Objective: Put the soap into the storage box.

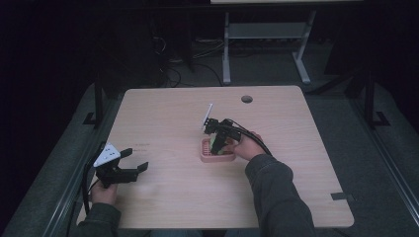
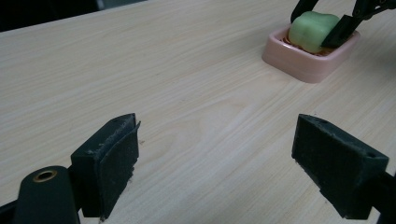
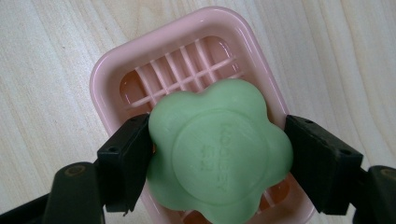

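Green soap gripped over a pink soap dish on a wooden table.

The table [image 1: 163, 118] holds the soap dish [image 1: 216, 157] near its middle — the right gripper [image 3: 217, 154] reaches down over the dish, jaws pressed on either side of the flower-shaped soap [image 3: 217, 149], which sits just above the dish's slatted floor. Well left of the dish, the left gripper [image 2: 217, 158] hovers low over bare wood, jaws spread wide and holding nothing.

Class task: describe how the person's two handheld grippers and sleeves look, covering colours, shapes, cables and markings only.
Both grippers are black, each with two blocky, flat-faced jaws. The left gripper carries a pale three-cornered plate with dark dots on top; the right gripper has a similar plate and a black cable looping behind it. A brass-coloured ring sits near one left jaw. Both sleeves are dark grey-green.
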`<state>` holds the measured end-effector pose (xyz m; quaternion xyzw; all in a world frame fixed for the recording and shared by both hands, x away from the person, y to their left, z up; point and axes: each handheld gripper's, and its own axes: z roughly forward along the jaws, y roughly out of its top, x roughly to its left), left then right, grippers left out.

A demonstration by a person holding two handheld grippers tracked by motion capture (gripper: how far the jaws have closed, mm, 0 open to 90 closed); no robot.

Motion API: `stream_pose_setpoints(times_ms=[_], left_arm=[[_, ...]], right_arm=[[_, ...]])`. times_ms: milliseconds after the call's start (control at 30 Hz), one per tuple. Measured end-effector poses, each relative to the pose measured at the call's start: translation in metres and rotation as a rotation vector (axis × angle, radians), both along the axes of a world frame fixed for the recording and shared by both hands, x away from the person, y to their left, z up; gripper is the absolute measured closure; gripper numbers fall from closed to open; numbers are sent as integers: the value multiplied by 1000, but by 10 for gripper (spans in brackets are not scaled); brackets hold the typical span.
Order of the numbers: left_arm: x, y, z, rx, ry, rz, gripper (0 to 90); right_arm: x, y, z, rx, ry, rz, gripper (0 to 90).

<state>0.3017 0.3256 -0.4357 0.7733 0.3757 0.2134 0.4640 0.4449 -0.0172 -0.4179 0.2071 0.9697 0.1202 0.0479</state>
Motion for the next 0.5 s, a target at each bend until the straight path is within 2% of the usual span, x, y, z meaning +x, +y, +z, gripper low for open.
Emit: stream_pose_setpoints(times_ms=[133,500], left_arm=[[0,0,0,0,-1,1,144],[1,-1,-1,3,6,0,144]], right_arm=[[0,-1,1,0,-6,2,244],[0,-8,2,25,16,2,232]])
